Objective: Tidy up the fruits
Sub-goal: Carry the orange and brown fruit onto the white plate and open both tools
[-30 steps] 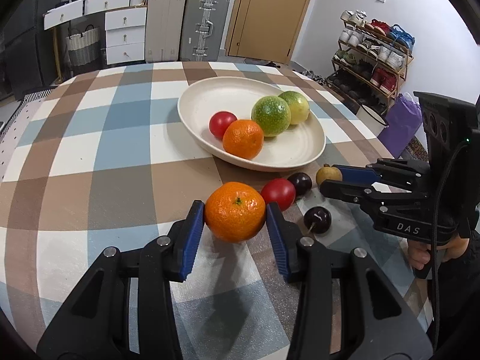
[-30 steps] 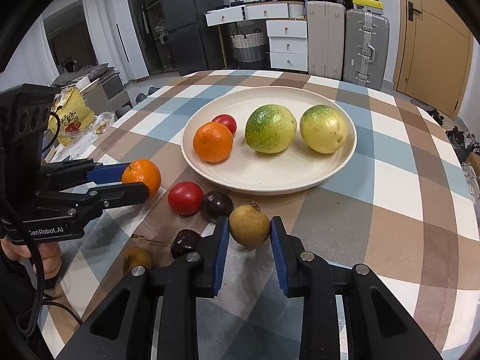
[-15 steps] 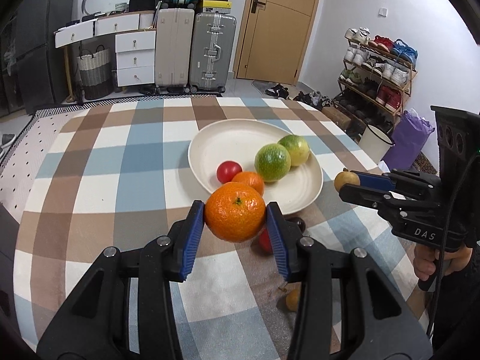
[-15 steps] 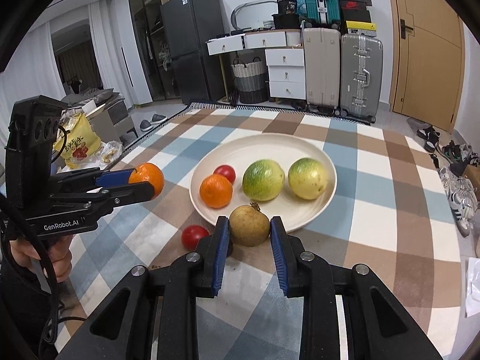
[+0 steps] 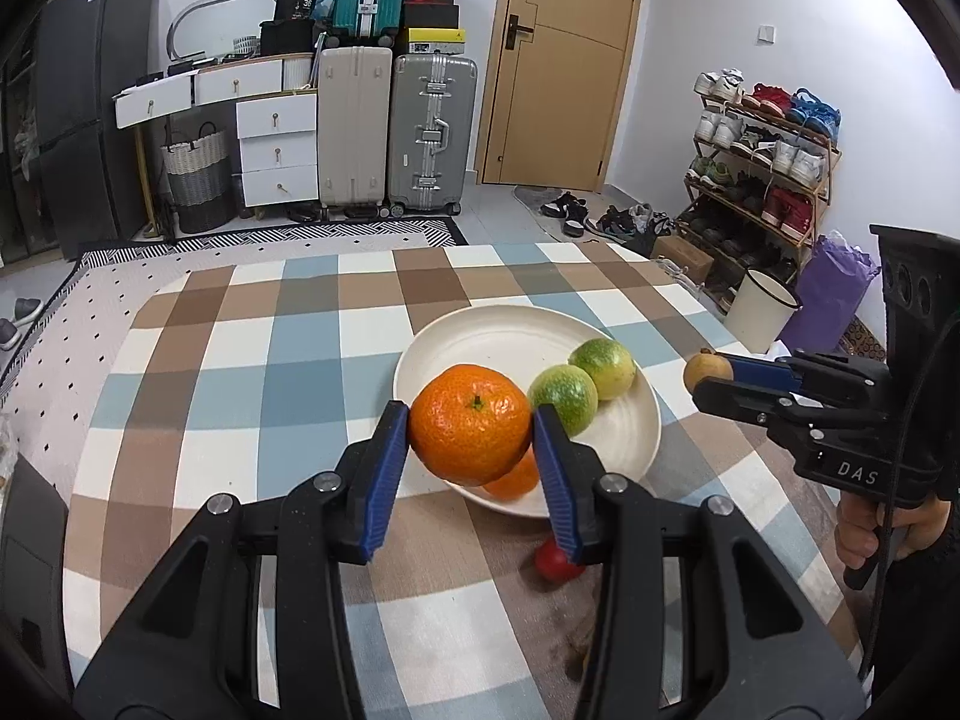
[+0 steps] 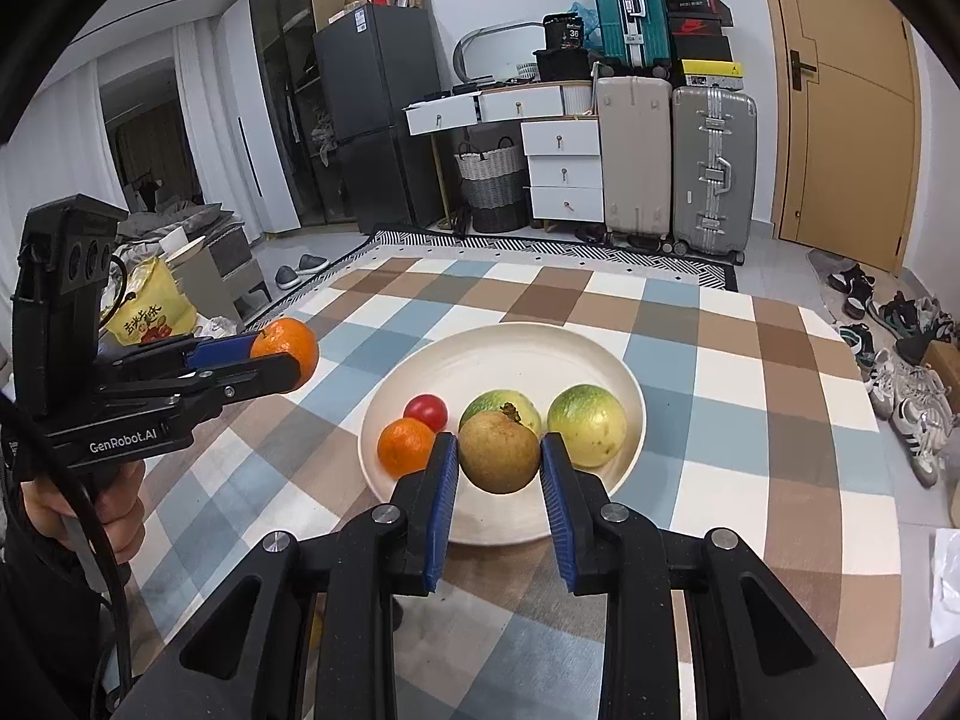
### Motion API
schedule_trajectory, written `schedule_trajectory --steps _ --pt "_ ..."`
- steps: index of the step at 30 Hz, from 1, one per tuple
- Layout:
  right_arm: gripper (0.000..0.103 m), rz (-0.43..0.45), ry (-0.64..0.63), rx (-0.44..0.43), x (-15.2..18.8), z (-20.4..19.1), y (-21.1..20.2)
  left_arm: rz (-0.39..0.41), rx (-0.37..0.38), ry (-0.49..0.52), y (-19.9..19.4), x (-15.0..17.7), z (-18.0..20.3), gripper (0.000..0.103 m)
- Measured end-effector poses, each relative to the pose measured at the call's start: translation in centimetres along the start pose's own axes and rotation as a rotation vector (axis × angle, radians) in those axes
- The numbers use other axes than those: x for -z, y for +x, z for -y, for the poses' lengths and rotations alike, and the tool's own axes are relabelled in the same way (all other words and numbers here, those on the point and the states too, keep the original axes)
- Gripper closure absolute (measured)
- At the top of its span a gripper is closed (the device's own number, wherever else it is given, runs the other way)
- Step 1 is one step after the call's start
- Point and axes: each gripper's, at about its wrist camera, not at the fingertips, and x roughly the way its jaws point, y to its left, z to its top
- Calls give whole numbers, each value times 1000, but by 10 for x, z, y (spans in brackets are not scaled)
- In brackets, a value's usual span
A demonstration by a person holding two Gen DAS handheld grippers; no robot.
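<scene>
Left claw (image 5: 471, 438) clamps orange (image 5: 470, 423) stem-up; right claw (image 6: 499, 462) clamps brown fruit (image 6: 499, 451).

Orange mandarin (image 5: 470, 432), cream plate (image 5: 516, 336), checked brown-blue-white tablecloth (image 5: 252, 360), blue claw pads (image 5: 384, 480)

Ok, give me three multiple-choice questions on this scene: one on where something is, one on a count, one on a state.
1. Where is the red tomato seen from the right wrist?
A. on the plate
B. on the floor
C. in the left gripper

2. How many green-yellow fruits lie on the plate?
A. none
B. two
C. five

3. The right gripper is:
A. open, holding nothing
B. shut on the brown fruit
C. out of view

Answers: 1 A, it sits inside the rim; 2 B, two lie side by side; 3 B, both jaws press it.
</scene>
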Motion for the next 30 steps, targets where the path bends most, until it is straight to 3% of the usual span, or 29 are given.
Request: schedule_trajectory --steps 22,30 --pt "75 -35 65 -16 9 22 56 -64 -50 23 106 -15 -14 64" --pt "75 -67 80 9 14 29 65 -89 -56 0 122 -7 -21 64"
